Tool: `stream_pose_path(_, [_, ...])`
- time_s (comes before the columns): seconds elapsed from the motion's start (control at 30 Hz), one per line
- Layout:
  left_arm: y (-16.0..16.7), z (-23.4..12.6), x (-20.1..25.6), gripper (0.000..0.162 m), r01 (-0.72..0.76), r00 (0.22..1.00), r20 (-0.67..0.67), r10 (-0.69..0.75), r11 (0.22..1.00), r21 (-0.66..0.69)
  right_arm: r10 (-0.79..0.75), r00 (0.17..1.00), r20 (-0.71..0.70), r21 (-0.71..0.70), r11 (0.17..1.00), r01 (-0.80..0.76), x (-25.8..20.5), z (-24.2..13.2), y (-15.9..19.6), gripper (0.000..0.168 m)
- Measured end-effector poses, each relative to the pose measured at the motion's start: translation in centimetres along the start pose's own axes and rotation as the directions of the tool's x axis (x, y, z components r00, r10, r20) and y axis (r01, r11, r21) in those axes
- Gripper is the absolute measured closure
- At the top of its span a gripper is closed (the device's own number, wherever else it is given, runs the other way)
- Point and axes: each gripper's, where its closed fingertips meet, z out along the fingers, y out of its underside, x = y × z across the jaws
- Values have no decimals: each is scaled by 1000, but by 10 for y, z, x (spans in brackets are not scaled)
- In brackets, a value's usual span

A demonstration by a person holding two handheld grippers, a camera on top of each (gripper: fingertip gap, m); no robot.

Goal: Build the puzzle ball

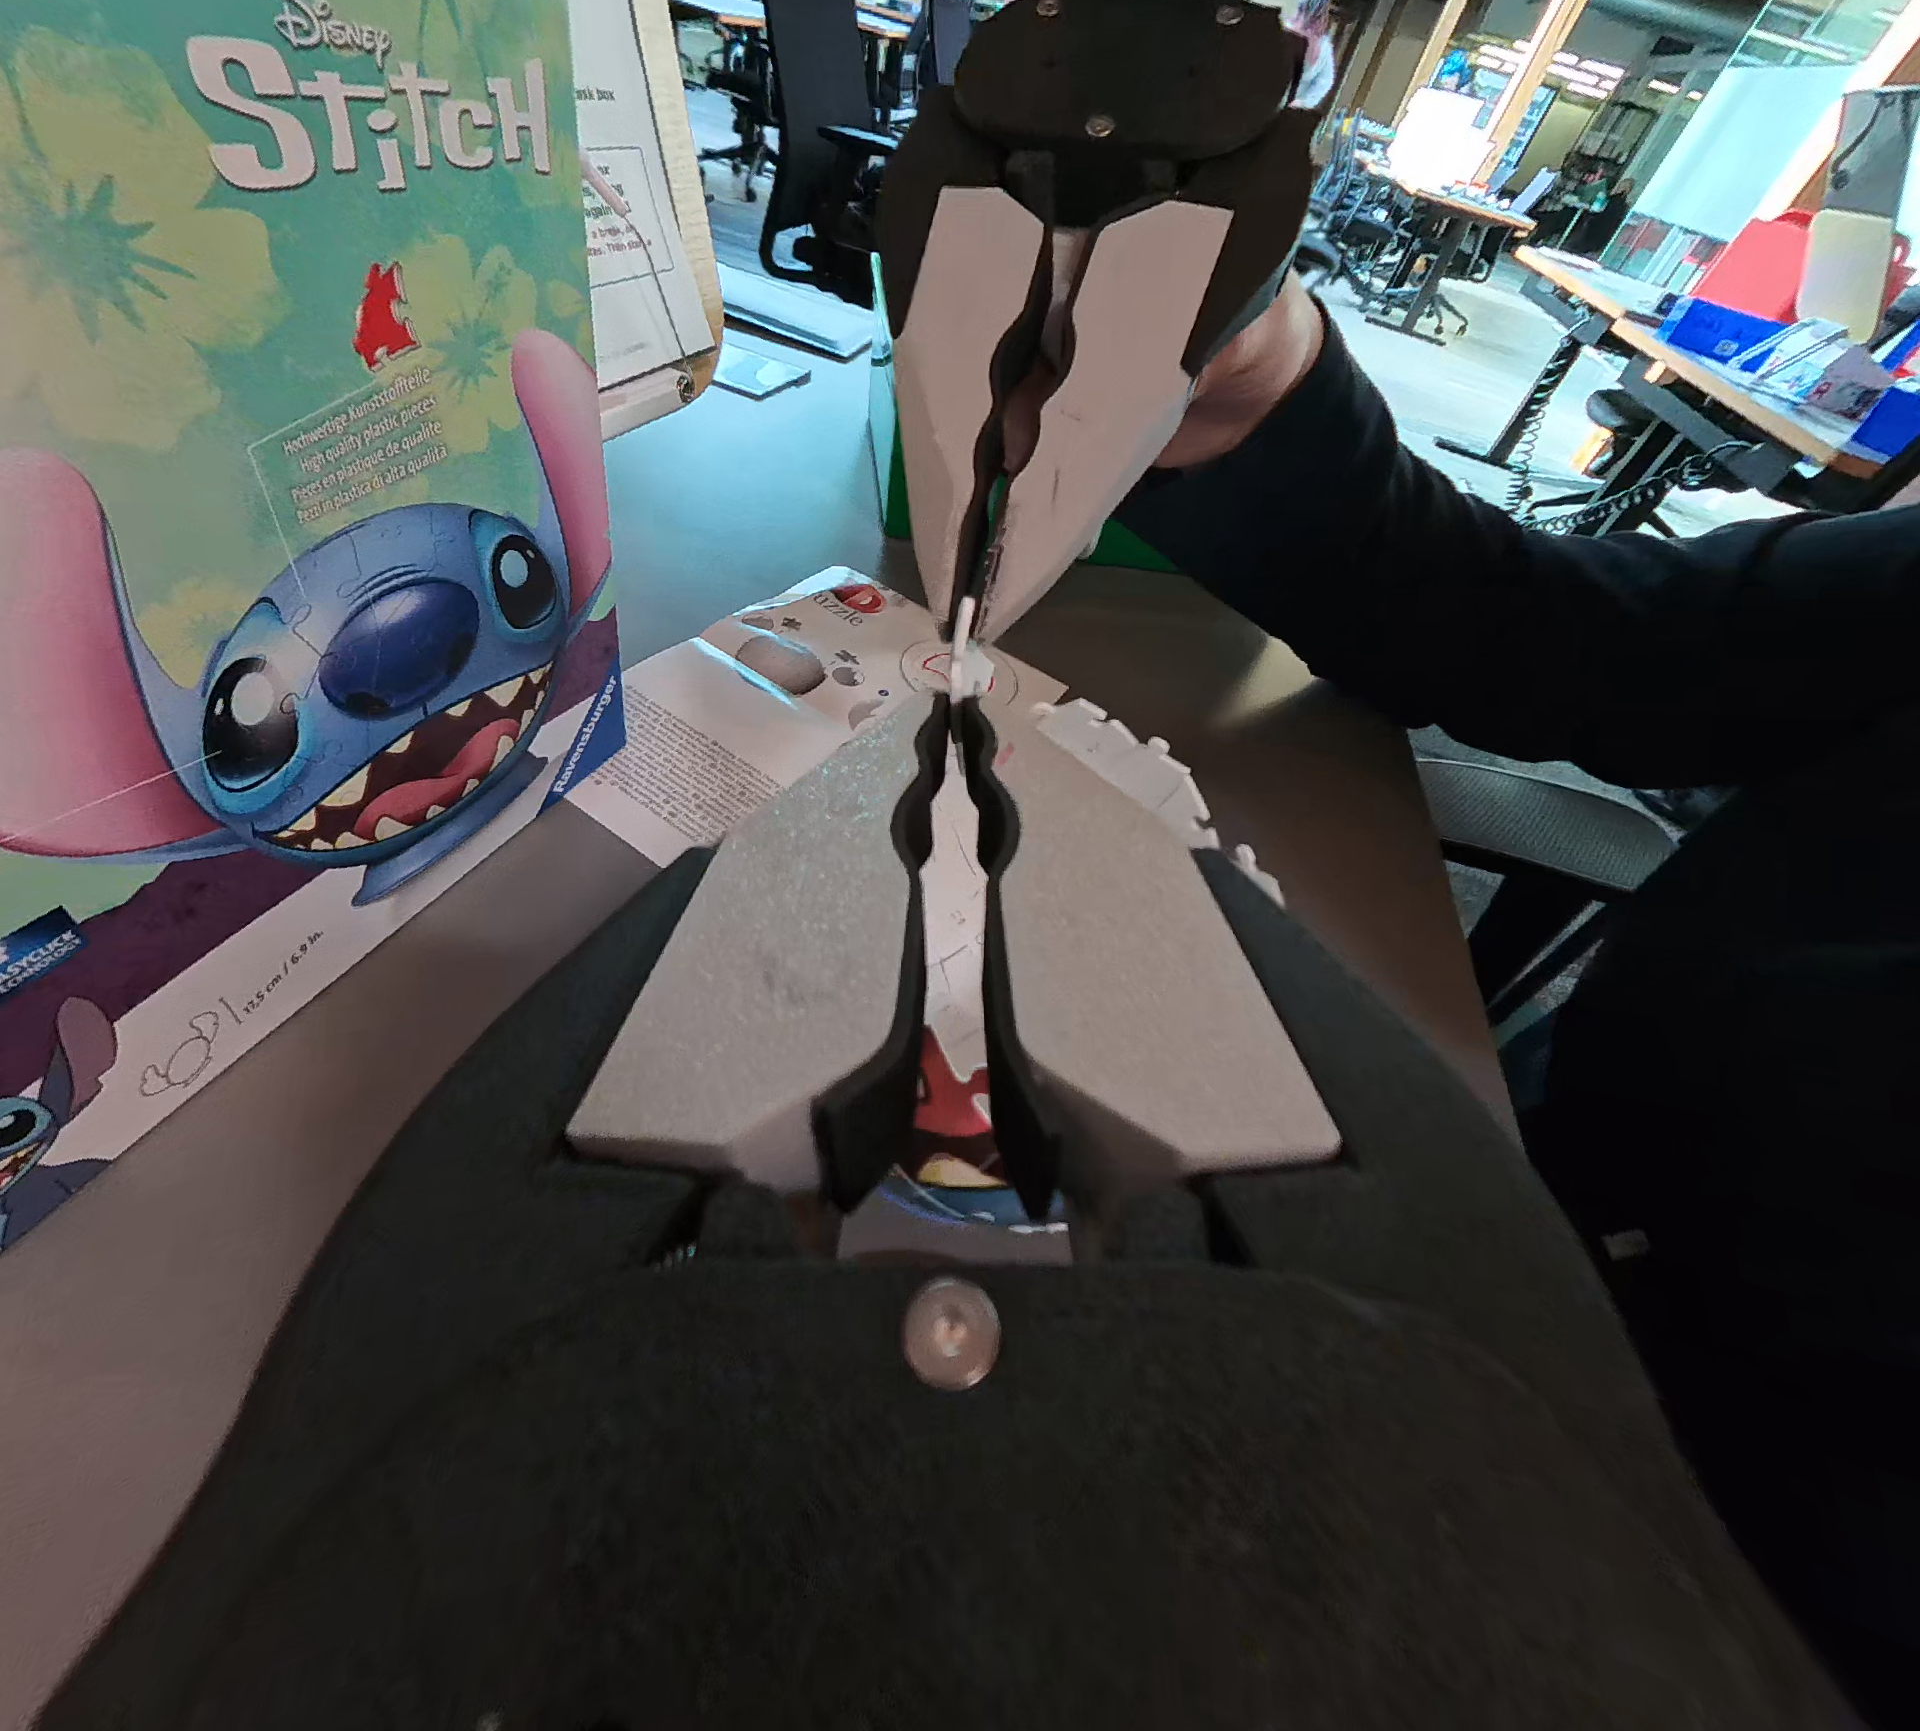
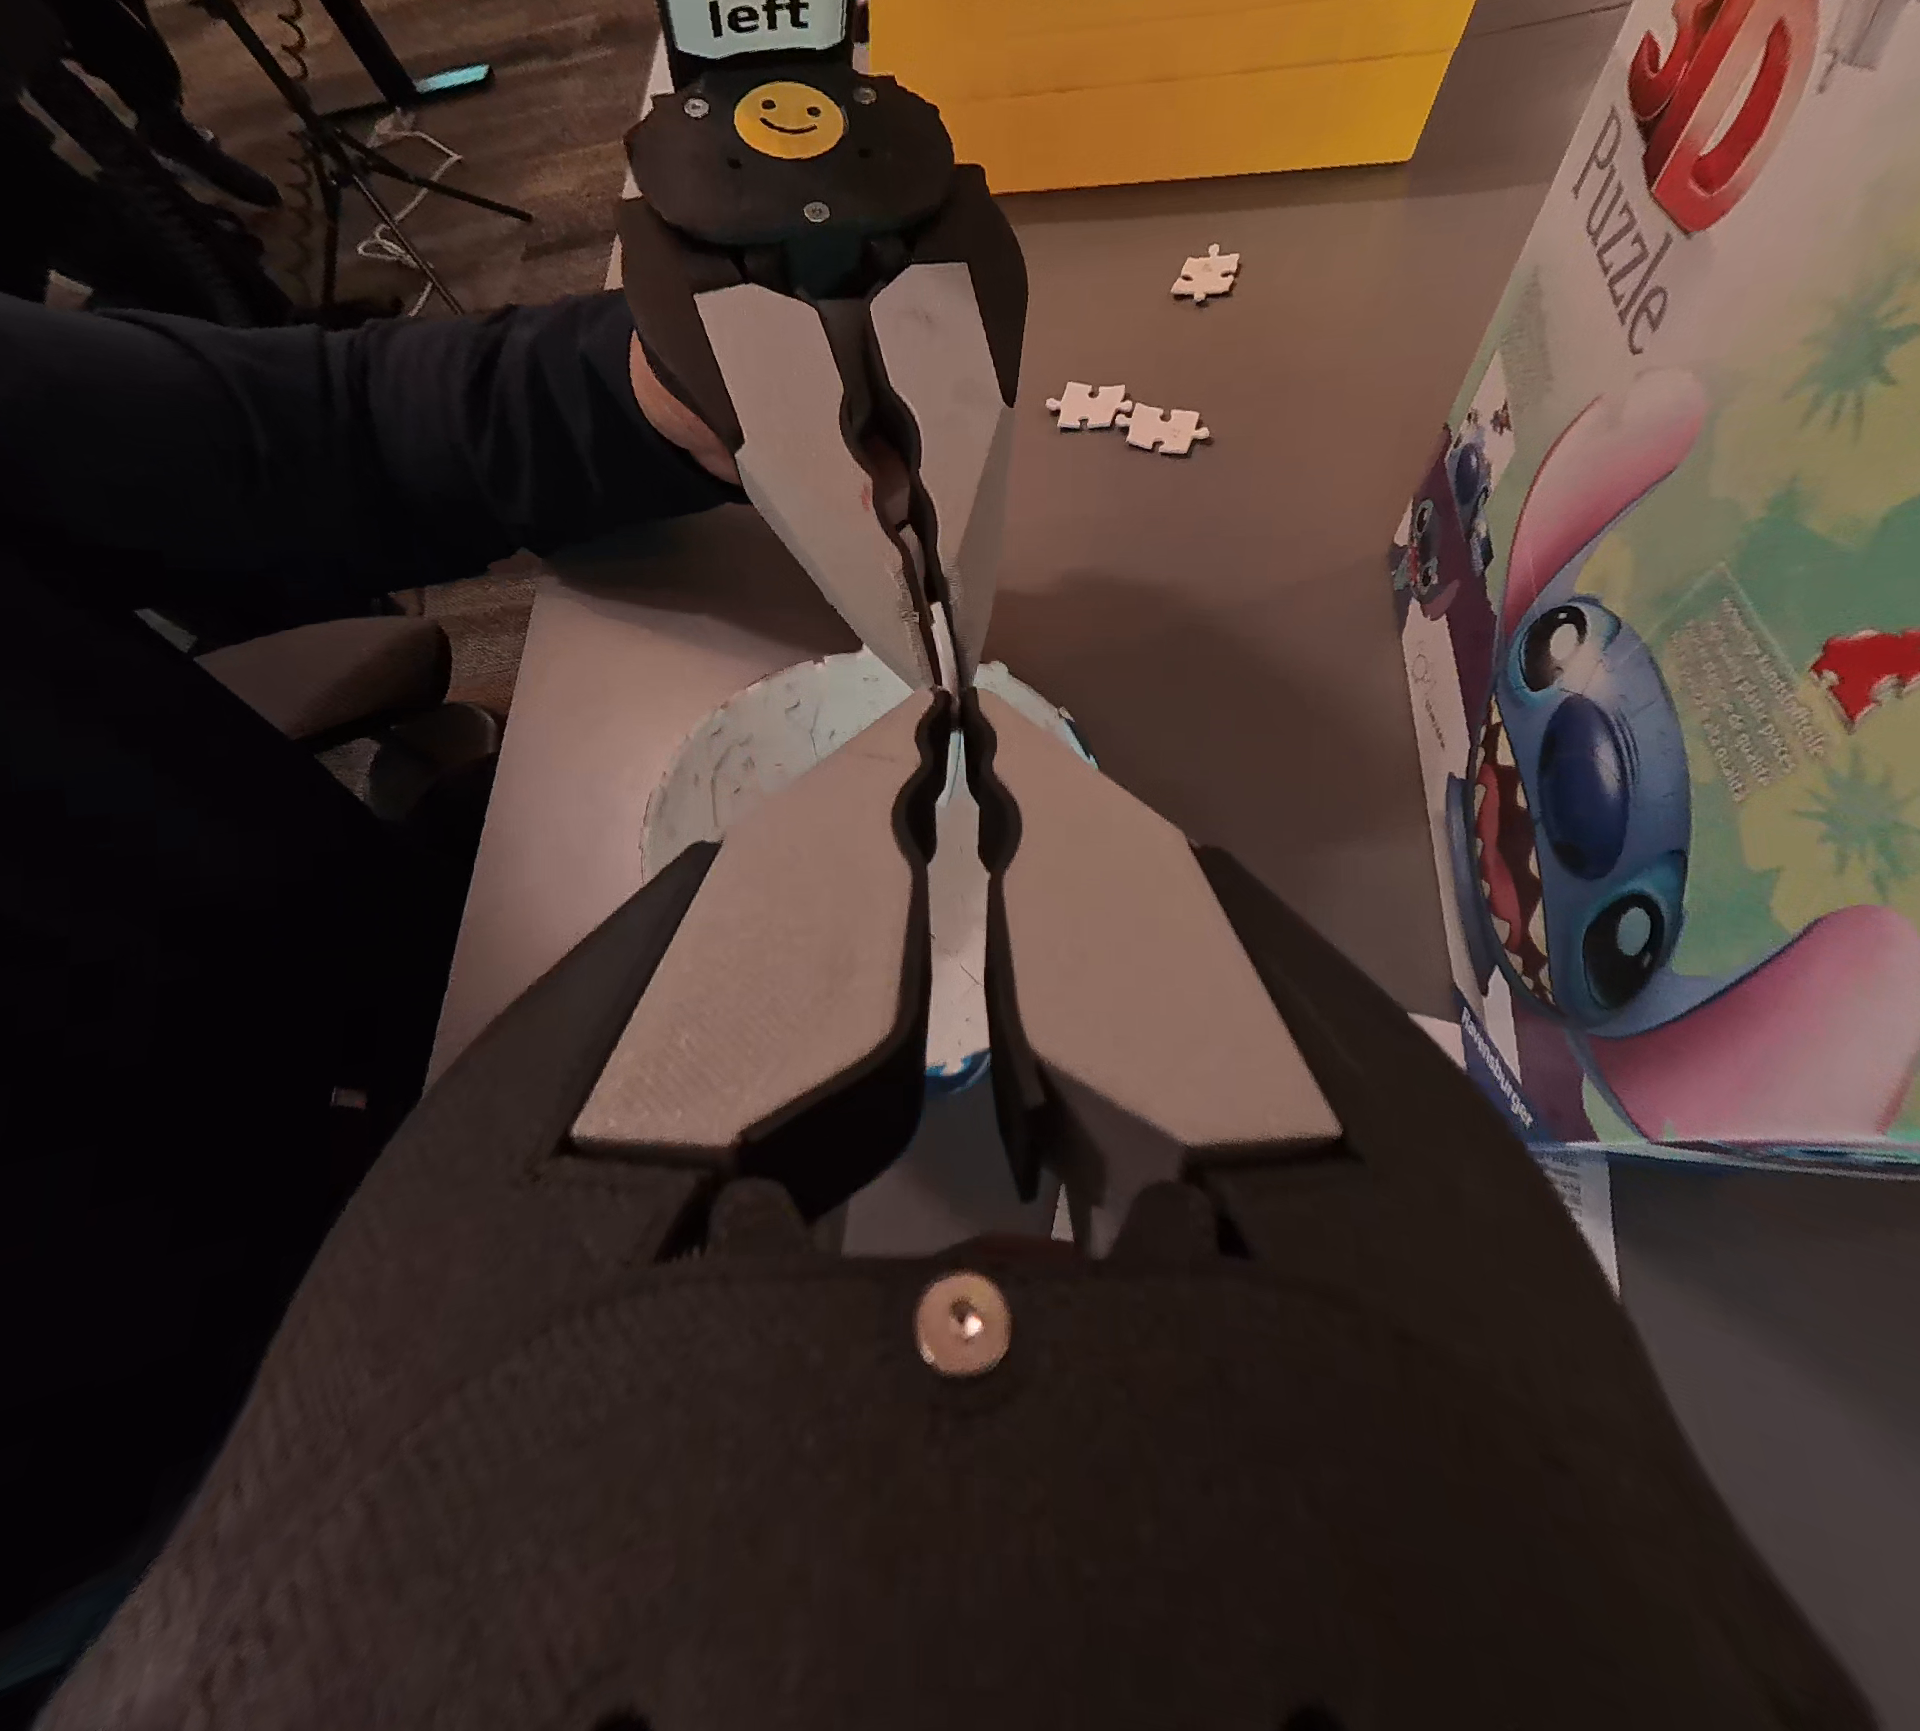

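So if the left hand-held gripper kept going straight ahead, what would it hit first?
Probably the right hand-held gripper: its tips meet the left hand-held gripper nearly head-on, with a small white puzzle piece pinched between them.

Your right gripper (image 2: 957,702) meets the left gripper (image 2: 940,658) tip to tip at frame centre, jaws nearly closed, over the half-built puzzle ball (image 2: 727,746); three loose pieces (image 2: 1127,419) lie upper right.

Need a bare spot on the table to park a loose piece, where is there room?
Bare table lies between the two joined pieces and the puzzle box. More sits below the yellow bin, around a single piece. It is crowded where both grippers meet over the half-built ball.
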Motion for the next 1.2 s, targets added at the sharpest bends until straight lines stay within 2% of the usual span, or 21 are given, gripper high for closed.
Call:
stream_pose_path(0.43, [4,2,1,162,19,1000,-13,-19,1000,-22,28,999,34,13,1000,-28,-2,2,0,168])
stream_pose_path(0.63, [5,2,-1,161,34,999,-13,-35,999,-23,-9,1000,-6,-15,1000,9,2,2,4,168])
stream_pose_path(0.7, [3,0,-3,154,42,999,-9,-42,999,-13,-11,999,-32,-33,999,10,9,-1,9,168])
stream_pose_path(1.0, [-4,-14,-17,151,49,998,42,-50,999,22,-8,994,-113,-187,982,-13,30,4,49,168])
stream_pose_path(1.2, [1,-12,-21,149,44,997,59,-44,999,-3,-4,992,-123,-176,984,-18,35,4,57,168])
